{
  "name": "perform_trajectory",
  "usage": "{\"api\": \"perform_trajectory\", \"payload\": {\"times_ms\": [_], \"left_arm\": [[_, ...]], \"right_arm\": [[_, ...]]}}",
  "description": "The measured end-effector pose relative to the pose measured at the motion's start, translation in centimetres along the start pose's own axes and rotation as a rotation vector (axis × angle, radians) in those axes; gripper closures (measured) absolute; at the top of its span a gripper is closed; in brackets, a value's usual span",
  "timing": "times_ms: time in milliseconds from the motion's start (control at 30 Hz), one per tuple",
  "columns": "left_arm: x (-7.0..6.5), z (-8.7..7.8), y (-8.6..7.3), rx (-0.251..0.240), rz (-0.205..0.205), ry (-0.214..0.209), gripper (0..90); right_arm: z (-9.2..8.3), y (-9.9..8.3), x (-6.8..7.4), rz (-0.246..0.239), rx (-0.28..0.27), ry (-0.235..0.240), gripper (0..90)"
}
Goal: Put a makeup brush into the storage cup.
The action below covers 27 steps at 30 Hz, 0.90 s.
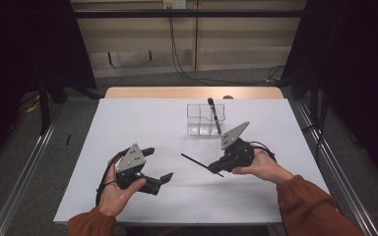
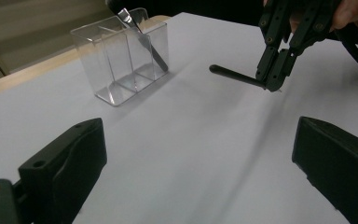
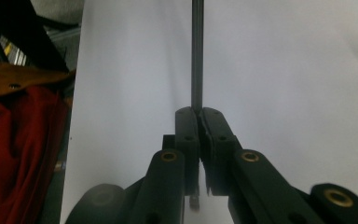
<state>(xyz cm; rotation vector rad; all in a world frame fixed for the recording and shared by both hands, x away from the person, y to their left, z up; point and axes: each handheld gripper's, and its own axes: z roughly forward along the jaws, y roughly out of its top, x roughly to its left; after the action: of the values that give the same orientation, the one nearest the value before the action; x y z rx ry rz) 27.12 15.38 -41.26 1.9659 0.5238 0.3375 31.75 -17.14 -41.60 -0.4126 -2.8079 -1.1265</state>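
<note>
i see the white table [image 1: 128, 118] spread out under both hands, and toward its far side, right of centre, stands the clear divided holder [image 1: 205, 119] with one dark utensil [image 1: 213, 114] already leaning in its right compartment. my right gripper [image 1: 215, 168] sits just near of that holder and a little to its right, jaws pinched closed on a thin black stick [image 1: 193, 161]; my left gripper [image 1: 158, 165] is well apart on the near left, its jaws standing wide with nothing between them, so the right hand is plainly the nearer one. what the next move turns on, i judge, is the stick's long axis: it lies close to level, running from the jaws out to the left and slightly far, while the holder's open top is beyond it toward the far side, so the stick needs tipping up before it can drop in. in the right gripper view the stick [image 3: 197, 51] runs straight out from the pads, its far tip cut off by the frame. the utensil's lower end is hard to make out through the plastic.
</note>
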Motion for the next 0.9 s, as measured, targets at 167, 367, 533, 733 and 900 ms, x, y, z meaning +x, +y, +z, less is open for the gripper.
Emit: {"api": "perform_trajectory", "payload": {"times_ms": [167, 367, 533, 733, 900], "left_arm": [[0.1, 0.4, 0.5, 0.035, 0.017, -0.013, 2.9], [0.3, 0.9, 0.9, 0.083, 0.042, -0.023, 3.0], [0.9, 1.4, 0.9, 0.135, 0.04, -0.024, 3.0], [1.1, 2.0, 0.9, 0.167, 0.04, -0.039, 3.1], [1.0, 2.3, 1.1, 0.2, 0.042, -0.056, 3.3]], "right_arm": [[0.3, 0.9, -0.1, -0.04, 0.075, 0.006, 86.8], [0.4, 1.6, -0.3, -0.066, 0.13, -0.022, 86.8], [0.8, 2.1, -0.3, -0.091, 0.191, -0.032, 86.8], [1.2, 2.6, -0.2, -0.126, 0.284, -0.022, 86.7], [1.7, 2.8, -0.2, -0.141, 0.338, -0.016, 86.8]]}}
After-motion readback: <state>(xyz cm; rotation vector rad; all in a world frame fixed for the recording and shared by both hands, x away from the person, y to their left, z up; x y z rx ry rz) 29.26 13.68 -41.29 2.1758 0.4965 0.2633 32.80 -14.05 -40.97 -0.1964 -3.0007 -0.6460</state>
